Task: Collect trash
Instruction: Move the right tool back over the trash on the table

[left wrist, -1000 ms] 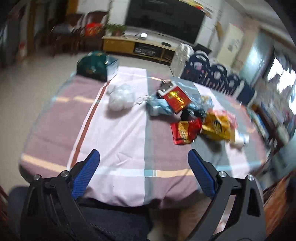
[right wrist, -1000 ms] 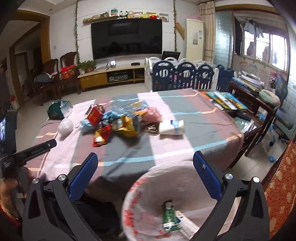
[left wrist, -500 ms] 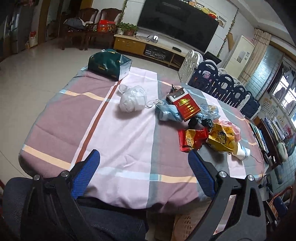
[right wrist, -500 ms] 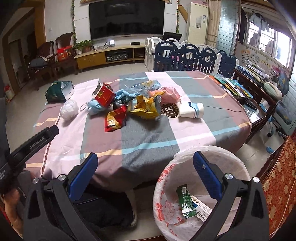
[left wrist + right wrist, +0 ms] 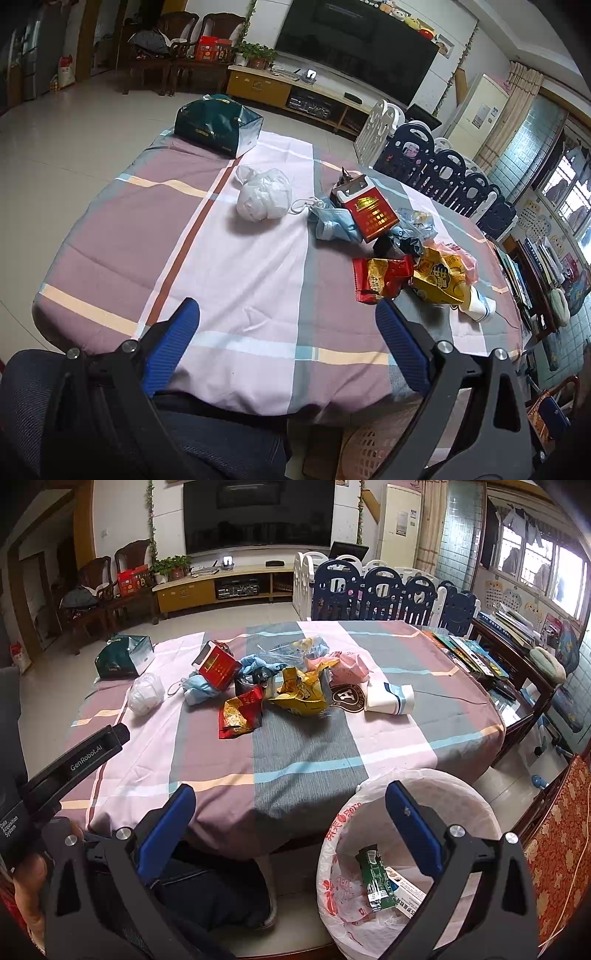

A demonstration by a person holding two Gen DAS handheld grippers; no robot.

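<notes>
Bin [image 5: 476, 801]: two wrappers [image 5: 376, 880] in; wrapper pile [image 5: 291, 686] remains on bench [image 5: 306, 753]; both grippers' fingers [image 5: 171, 347] [image 5: 412, 827] apart, empty

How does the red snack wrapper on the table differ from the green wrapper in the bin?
The red snack wrapper lies crumpled on the tablecloth, still to be collected; the green wrapper already sits inside the lined bin on the floor. The red one is wide and puffed up; the green one is narrow and flatter. Both are empty snack packaging, and neither gripper holds them.
</notes>
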